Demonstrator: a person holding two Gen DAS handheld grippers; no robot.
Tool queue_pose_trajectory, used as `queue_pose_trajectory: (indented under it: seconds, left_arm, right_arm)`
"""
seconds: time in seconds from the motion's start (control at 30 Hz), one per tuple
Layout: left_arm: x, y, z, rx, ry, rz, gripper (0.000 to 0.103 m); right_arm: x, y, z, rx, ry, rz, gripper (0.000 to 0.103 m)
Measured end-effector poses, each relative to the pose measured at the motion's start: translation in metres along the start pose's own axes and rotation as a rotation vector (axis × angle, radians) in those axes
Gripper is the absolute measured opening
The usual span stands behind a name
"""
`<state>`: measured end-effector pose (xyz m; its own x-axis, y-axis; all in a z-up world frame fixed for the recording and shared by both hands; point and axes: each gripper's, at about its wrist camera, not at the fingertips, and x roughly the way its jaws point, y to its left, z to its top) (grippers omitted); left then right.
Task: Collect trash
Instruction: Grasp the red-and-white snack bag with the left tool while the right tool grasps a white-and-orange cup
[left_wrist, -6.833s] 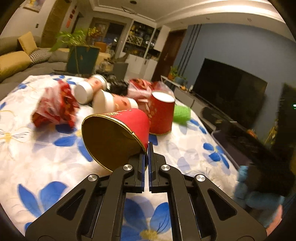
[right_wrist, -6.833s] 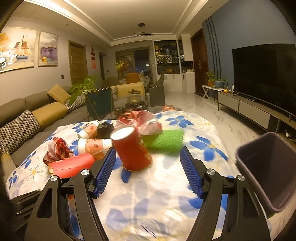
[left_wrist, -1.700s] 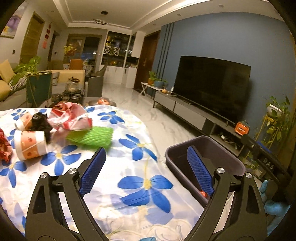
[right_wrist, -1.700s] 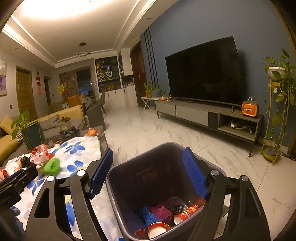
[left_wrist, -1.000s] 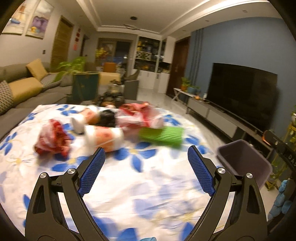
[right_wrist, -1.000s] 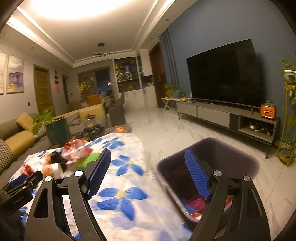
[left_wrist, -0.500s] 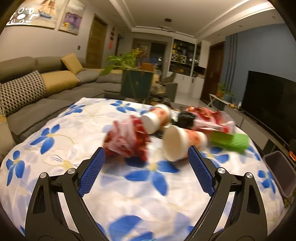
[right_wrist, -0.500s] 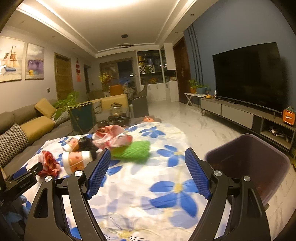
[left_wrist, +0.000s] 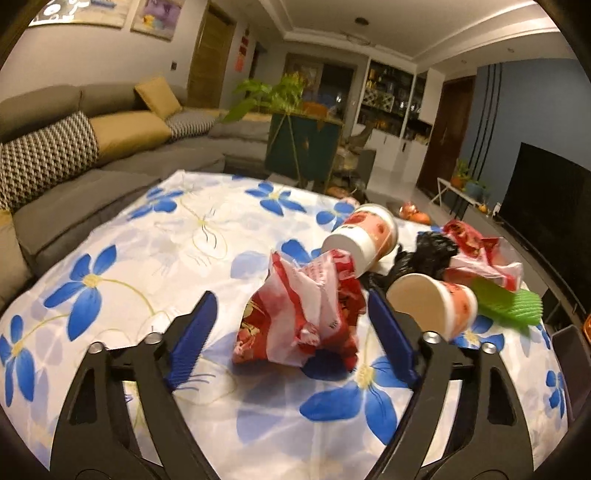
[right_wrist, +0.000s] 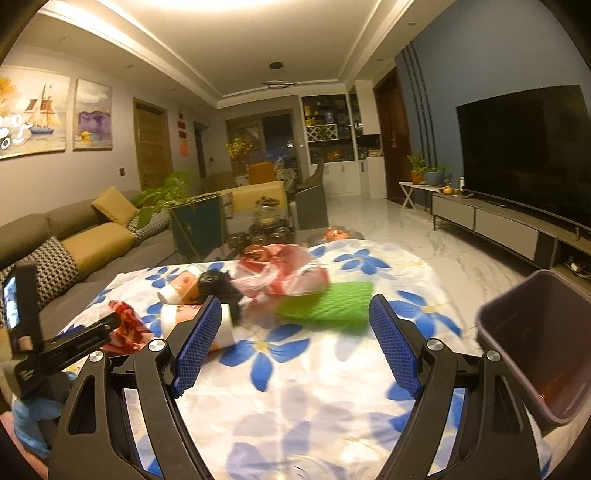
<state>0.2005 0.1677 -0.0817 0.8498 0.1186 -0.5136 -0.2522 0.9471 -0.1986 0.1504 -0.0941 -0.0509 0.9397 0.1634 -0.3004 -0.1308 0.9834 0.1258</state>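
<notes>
Your left gripper (left_wrist: 291, 325) is hanging low over the flowered tablecloth (left_wrist: 147, 236) with its blue-padded fingers (left_wrist: 192, 339) spread wide, and the crumpled red-and-white wrapper (left_wrist: 303, 317) is lying on the cloth between them, touching neither pad as far as the left wrist view shows. Just right of it, two paper cups are lying on their sides: the farther cup (left_wrist: 364, 236) is pointing its white base toward you, and the nearer cup (left_wrist: 432, 304) is sitting right behind the right-hand pad, its lower edge hidden by the gripper frame. Between the cups a crumpled black bag (left_wrist: 424, 258) is showing only in part. Beyond it, one red-and-clear plastic bag (left_wrist: 480, 254) is resting against one green foam net (left_wrist: 506, 299), both smeared by motion blur.

Your right gripper (right_wrist: 295, 341) is also standing with its fingers wide apart and holding nothing, above the cloth near the table's front. In its view the pile is blurred; the left pad is covering part of one cup. At the far right, the dark trash bin (right_wrist: 535, 325) is standing beside the table, cut off by the picture's edge, its contents too dim to make out.
</notes>
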Motion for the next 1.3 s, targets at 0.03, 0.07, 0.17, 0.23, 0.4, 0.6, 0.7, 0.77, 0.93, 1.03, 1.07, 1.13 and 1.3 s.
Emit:
queue_pose_trajectory:
  seconds: [0.03, 0.07, 0.17, 0.23, 0.4, 0.6, 0.7, 0.77, 0.93, 1.03, 1.07, 1.13, 1.3]
  left_arm:
    - [0.004, 0.002, 0.001, -0.009, 0.016, -0.003, 0.069]
    - [0.009, 0.004, 0.000, -0.021, 0.038, -0.005, 0.064]
    - [0.014, 0.008, -0.002, -0.043, 0.057, -0.023, 0.049]
    - [0.013, 0.010, -0.003, -0.053, 0.052, -0.039, 0.041]
    - [0.012, 0.014, -0.005, -0.072, 0.047, -0.057, 0.030]
    - [0.007, 0.018, -0.006, -0.091, 0.030, -0.088, 0.020]
    - [0.000, 0.019, -0.007, -0.096, 0.008, -0.104, 0.018]
    - [-0.004, 0.021, -0.008, -0.104, -0.006, -0.108, 0.017]
    - [-0.015, 0.025, -0.009, -0.120, -0.038, -0.103, 0.018]
    - [-0.021, 0.025, -0.009, -0.116, -0.051, -0.107, 0.018]
    - [-0.021, 0.026, -0.009, -0.115, -0.049, -0.111, 0.018]
    - [-0.020, 0.027, -0.011, -0.121, -0.039, -0.117, 0.018]
    - [-0.020, 0.033, -0.013, -0.142, -0.020, -0.130, 0.018]
  right_arm:
    - [0.005, 0.007, 0.000, -0.008, 0.007, 0.013, 0.080]
    - [0.006, 0.009, -0.001, -0.012, 0.011, 0.020, 0.080]
    - [0.019, 0.026, -0.004, -0.031, 0.037, 0.050, 0.080]
    - [0.026, 0.037, -0.005, -0.042, 0.052, 0.072, 0.080]
    - [0.040, 0.068, -0.008, -0.091, 0.081, 0.119, 0.080]
    - [0.058, 0.099, -0.015, -0.152, 0.112, 0.137, 0.076]
    - [0.065, 0.105, -0.018, -0.169, 0.130, 0.133, 0.073]
    - [0.070, 0.109, -0.020, -0.176, 0.145, 0.126, 0.070]
    - [0.081, 0.113, -0.019, -0.191, 0.165, 0.107, 0.065]
    - [0.088, 0.118, -0.021, -0.207, 0.180, 0.089, 0.059]
    - [0.091, 0.119, -0.022, -0.211, 0.191, 0.079, 0.056]
    - [0.097, 0.119, -0.025, -0.210, 0.213, 0.073, 0.049]
    - [0.101, 0.109, -0.025, -0.171, 0.239, 0.051, 0.029]
